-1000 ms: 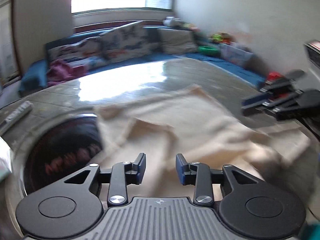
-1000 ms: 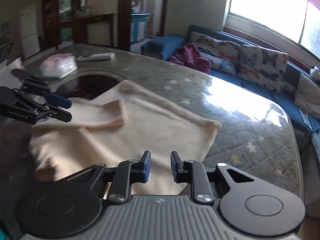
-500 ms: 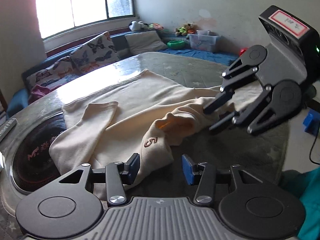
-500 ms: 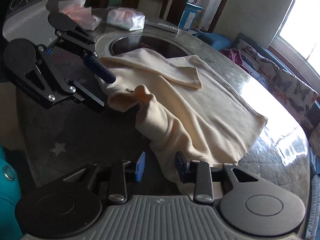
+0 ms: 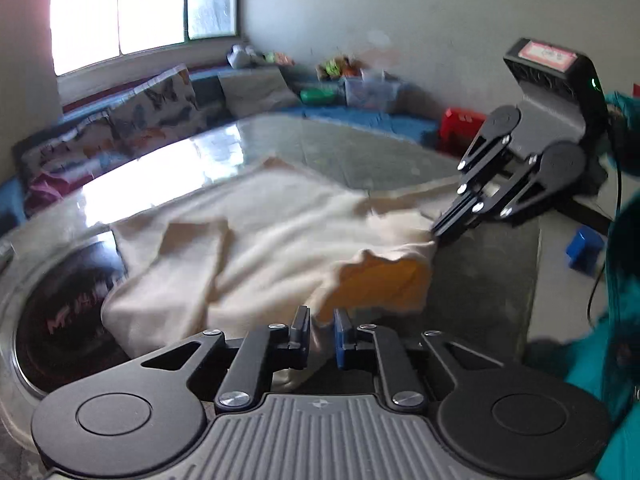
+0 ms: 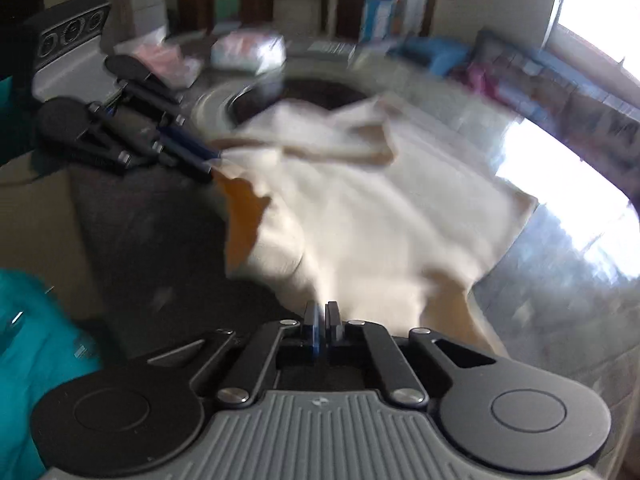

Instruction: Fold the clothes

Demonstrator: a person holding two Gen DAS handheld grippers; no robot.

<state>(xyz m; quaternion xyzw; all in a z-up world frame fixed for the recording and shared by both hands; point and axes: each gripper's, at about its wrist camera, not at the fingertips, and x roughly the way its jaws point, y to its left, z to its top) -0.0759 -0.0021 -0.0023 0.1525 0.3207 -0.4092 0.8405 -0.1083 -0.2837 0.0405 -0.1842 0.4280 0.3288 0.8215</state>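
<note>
A cream garment [image 5: 272, 248] lies spread on the glossy round table [image 5: 352, 160], one sleeve folded over its body. My left gripper [image 5: 322, 334] is shut on the garment's near edge, with cloth pinched between its fingers. My right gripper [image 6: 322, 326] is shut on another part of the same edge; it also shows in the left wrist view [image 5: 440, 234], pinching the lifted hem. The garment [image 6: 360, 208] is raised between the two grippers and its orange-lit inner side shows. The right wrist view is blurred by motion.
A dark round inset [image 5: 60, 320] sits in the table at the left, partly under the garment. A blue sofa with patterned cushions [image 5: 152, 108] runs along the far side. Wrapped packets [image 6: 248, 52] lie at the table's far edge. A teal sleeve [image 5: 616, 320] is at the right.
Both grippers have gone from open to shut on the garment's near edge. The edge is now lifted off the table between them. The right gripper has moved to the hem.
</note>
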